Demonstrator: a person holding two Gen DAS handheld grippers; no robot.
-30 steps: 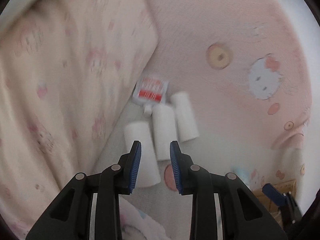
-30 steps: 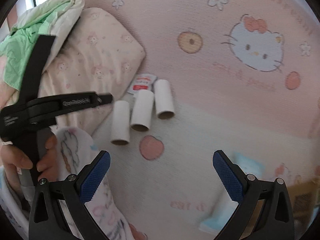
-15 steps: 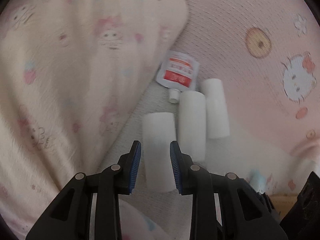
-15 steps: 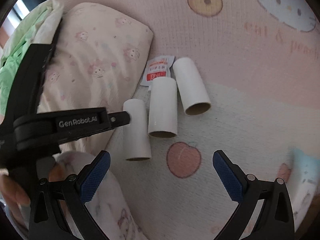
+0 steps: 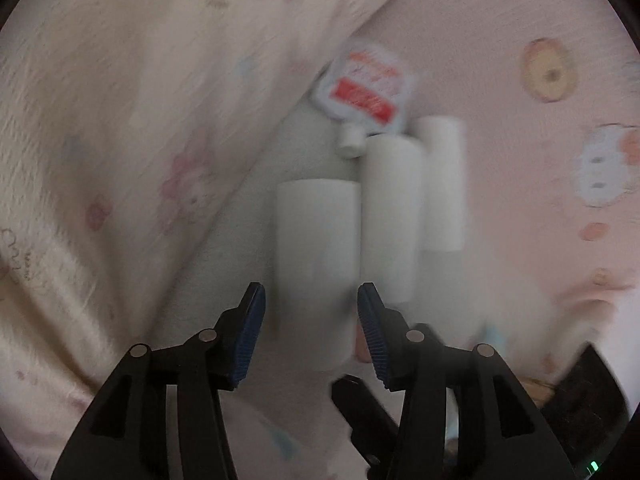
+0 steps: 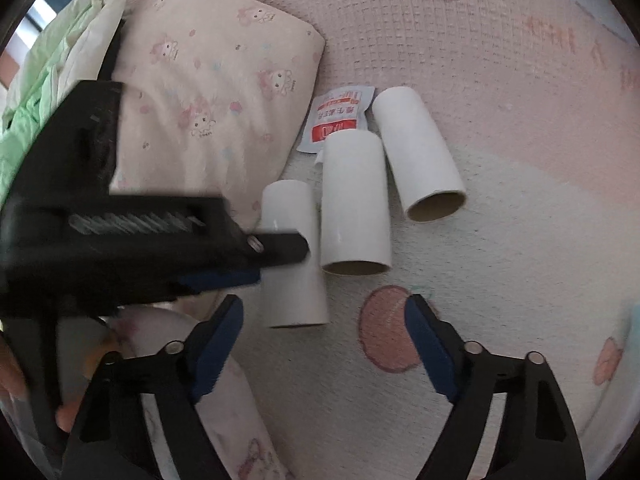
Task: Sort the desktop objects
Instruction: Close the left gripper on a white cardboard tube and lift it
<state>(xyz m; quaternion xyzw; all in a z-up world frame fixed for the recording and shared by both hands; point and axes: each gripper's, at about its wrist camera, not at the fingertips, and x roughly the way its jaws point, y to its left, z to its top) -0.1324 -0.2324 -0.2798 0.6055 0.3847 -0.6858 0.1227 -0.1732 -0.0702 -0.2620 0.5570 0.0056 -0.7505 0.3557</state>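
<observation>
Three white cardboard tubes lie side by side on a pink cartoon-print mat. The left tube [image 5: 316, 240] [image 6: 294, 256] sits between the open fingers of my left gripper [image 5: 311, 312], which also shows from the side in the right wrist view [image 6: 276, 250]. The fingers straddle the tube's near end without clamping it. The middle tube [image 5: 390, 216] [image 6: 354, 204] and the right tube [image 5: 442, 184] [image 6: 418, 152] lie beside it. A white and red spout pouch [image 5: 366, 88] [image 6: 340, 118] lies behind them. My right gripper [image 6: 322, 340] is open and empty, just in front of the tubes.
A pale pink patterned pillow [image 6: 208, 92] [image 5: 140, 120] lies left of the tubes, touching the left one's side. Green and white bedding [image 6: 60, 64] is piled at the far left. A light blue item [image 6: 634, 320] lies at the right edge of the mat.
My left gripper has opened wider and moved forward around the left tube. My right gripper has moved closer to the tubes and its fingers have narrowed.
</observation>
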